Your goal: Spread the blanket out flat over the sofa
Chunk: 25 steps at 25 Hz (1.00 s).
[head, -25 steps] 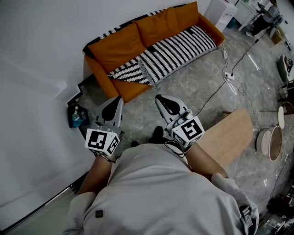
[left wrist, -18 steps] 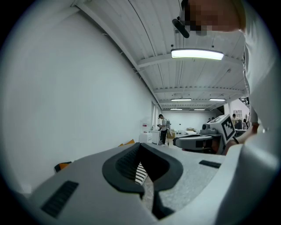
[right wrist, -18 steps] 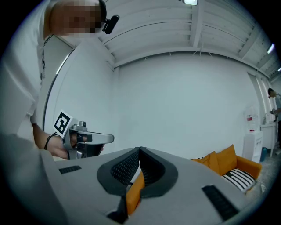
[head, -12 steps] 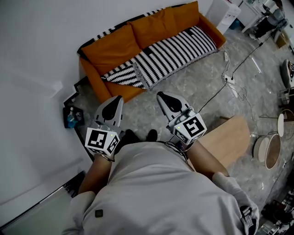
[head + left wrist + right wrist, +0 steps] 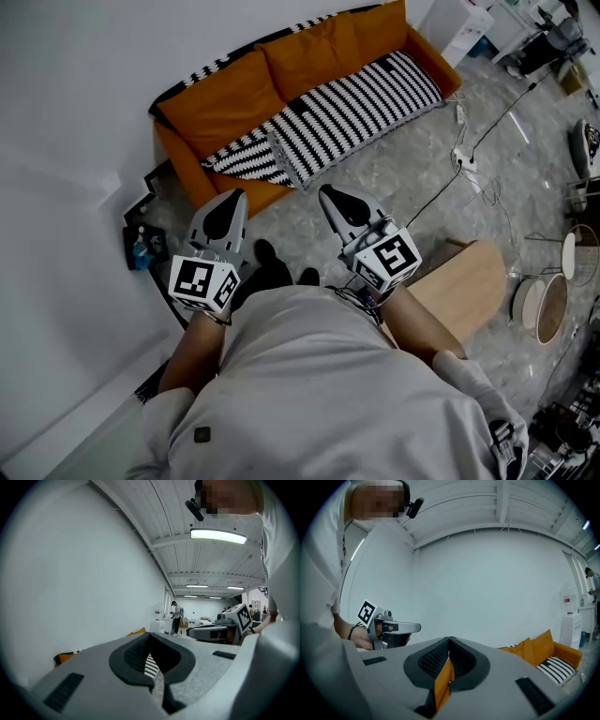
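Lying lengthwise along sofa (image 5: 223,101), striped blanket (image 5: 356,105)

Probably a lab: sofa (image 5: 225,105), floor cables (image 5: 469,155).

Grey marbled floor (image 5: 394,178), w/ orange sofa (image 5: 220,98) set against white wall (image 5: 75,112). On sofa seat: b/w striped blanket (image 5: 361,101), laid along cushions, bunched & folded over itself twd left end in head view; more stripes showing over top of backrest. On floor in front: power strip (image 5: 464,157) w/ cable (image 5: 433,197) trailing twd light wooden tabletop (image 5: 464,286) at right. Small black stand (image 5: 132,246) by sofa's left end, near wall. White cabinet (image 5: 453,21) just past right end.
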Tool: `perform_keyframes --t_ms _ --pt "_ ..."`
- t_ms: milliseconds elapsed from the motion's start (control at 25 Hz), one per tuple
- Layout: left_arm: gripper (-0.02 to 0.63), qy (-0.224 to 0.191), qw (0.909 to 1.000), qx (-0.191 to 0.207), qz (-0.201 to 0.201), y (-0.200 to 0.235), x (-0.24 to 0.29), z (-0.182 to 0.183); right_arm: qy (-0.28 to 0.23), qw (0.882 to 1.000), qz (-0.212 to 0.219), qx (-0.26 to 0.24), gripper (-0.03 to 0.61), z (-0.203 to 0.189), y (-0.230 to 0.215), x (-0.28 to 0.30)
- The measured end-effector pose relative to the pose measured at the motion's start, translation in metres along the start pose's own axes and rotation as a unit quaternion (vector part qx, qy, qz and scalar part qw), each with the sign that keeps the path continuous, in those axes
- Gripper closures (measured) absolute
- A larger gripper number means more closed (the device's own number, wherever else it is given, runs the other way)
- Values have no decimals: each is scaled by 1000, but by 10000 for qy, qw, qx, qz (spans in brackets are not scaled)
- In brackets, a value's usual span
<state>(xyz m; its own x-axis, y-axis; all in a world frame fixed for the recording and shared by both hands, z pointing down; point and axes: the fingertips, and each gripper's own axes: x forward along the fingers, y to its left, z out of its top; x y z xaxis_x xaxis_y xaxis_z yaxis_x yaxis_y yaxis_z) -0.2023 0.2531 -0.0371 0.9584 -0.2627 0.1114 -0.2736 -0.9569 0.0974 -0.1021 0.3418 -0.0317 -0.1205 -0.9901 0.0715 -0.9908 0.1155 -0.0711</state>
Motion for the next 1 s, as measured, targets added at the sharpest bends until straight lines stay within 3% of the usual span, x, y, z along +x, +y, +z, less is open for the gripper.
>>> perform_keyframes --t_ms 680,1000 --pt "604 35 9992 -47 -397 124 32 8 277 9996 -4 22 552 2 -2 143" --pt "604 204 9993 -173 -243 155 42 -3 502 9986 148 118 552 -11 -13 176"
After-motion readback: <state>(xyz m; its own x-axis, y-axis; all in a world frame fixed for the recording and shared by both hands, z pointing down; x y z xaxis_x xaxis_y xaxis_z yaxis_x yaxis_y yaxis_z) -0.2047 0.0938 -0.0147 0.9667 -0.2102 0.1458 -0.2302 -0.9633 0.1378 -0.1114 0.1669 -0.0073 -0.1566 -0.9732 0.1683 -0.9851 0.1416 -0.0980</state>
